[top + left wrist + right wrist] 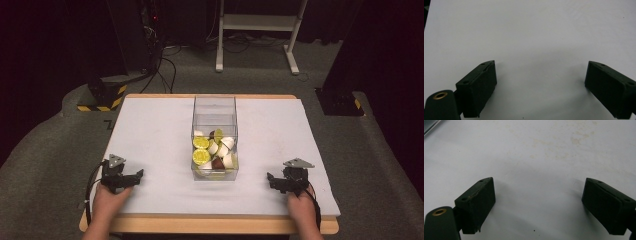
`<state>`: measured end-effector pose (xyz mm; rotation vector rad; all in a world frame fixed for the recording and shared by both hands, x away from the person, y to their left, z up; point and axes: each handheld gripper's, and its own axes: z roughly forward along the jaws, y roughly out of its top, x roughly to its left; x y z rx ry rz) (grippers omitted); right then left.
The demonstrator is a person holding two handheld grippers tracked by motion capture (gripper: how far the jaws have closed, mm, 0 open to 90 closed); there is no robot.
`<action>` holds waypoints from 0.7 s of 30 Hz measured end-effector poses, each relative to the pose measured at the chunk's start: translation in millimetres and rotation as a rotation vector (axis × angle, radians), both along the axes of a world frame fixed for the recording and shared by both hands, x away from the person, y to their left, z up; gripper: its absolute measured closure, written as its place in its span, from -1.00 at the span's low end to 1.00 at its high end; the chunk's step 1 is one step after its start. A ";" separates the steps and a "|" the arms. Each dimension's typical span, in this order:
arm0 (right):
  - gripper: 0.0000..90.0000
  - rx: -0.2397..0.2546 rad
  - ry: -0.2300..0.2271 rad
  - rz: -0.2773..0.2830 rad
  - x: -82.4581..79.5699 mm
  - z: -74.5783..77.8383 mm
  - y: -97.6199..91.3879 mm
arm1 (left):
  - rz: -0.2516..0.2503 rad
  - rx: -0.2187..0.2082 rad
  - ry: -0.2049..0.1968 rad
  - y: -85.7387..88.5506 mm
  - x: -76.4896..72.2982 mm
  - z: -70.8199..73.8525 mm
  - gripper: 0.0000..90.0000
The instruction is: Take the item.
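At the centre of the white table stands a clear box of small cups (yellow, white, brown). Lower left, the left gripper rests open and empty; lower right, the right gripper does likewise.

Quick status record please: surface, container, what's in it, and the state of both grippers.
surface: white rectangular tabletop with wooden edge
container: clear plastic rectangular box, mid-table, upright, no lid seen
contents: small capsules with yellow, white and brown faces, piled in its near half
left gripper: jaws wide apart, nothing between them, resting low at the near left
right gripper: jaws wide apart, nothing between them, at the near right
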<state>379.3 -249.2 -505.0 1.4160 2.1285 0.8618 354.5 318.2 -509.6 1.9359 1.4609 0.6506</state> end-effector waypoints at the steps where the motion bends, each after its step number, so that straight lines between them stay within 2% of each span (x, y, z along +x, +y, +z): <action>1: -0.75 0.001 0.001 0.000 0.2 0.0 -0.1 | 0.001 -0.002 -0.001 -0.4 -0.2 0.0 -0.76; 9: -0.76 0.008 0.005 0.003 0.7 -0.4 -0.8 | -0.004 -0.004 0.002 -0.2 0.1 0.5 -0.74; 13: -0.77 0.008 0.005 0.003 0.7 -0.4 -0.7 | -0.027 -0.006 -0.008 -0.9 -1.4 1.5 -0.60; 17: -0.76 0.005 0.003 0.003 0.4 -0.4 -0.4 | -0.047 0.005 0.014 -1.7 0.9 5.0 -0.51; 21: -0.76 0.003 0.001 0.002 0.2 -0.4 -0.1 | -0.072 0.013 -0.006 -6.2 -1.8 7.0 -0.42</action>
